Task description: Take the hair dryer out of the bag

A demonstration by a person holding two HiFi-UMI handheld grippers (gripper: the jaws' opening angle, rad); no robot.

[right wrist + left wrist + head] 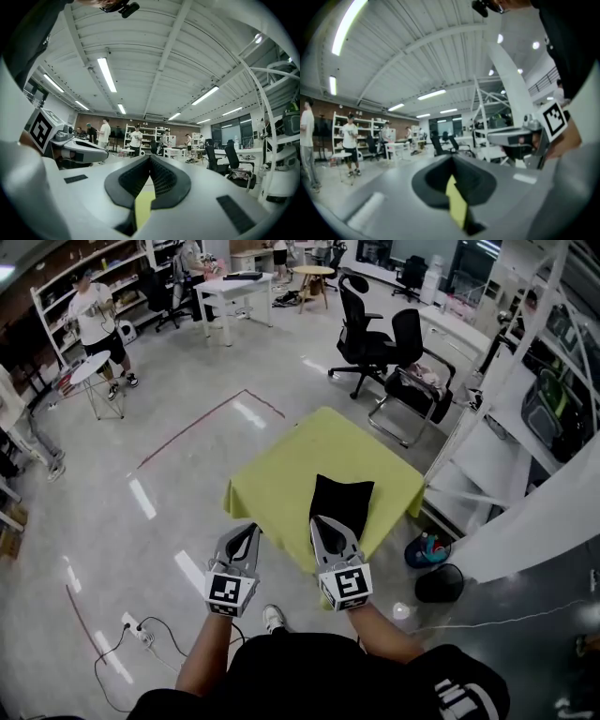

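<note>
A black bag (pixel 339 503) lies on a small table with a yellow-green cloth (pixel 291 474). No hair dryer shows in any view. My left gripper (pixel 249 531) is shut and empty, hanging off the table's near left edge. My right gripper (pixel 324 522) is also shut and empty, its tip over the bag's near end in the head view. In the left gripper view the jaws (pixel 452 163) meet, with a sliver of yellow cloth (pixel 457 206) below them and the right gripper (pixel 520 138) beside. The right gripper view shows its closed jaws (pixel 150 161) and the left gripper (pixel 70 150).
Two black office chairs (pixel 380 343) stand beyond the table. White shelving (pixel 487 451) rises on the right, with a blue bucket (pixel 427 549) and a black bin (pixel 441 583) at its foot. A power strip with cable (pixel 141 631) lies on the floor at left. People stand far left (pixel 94 315).
</note>
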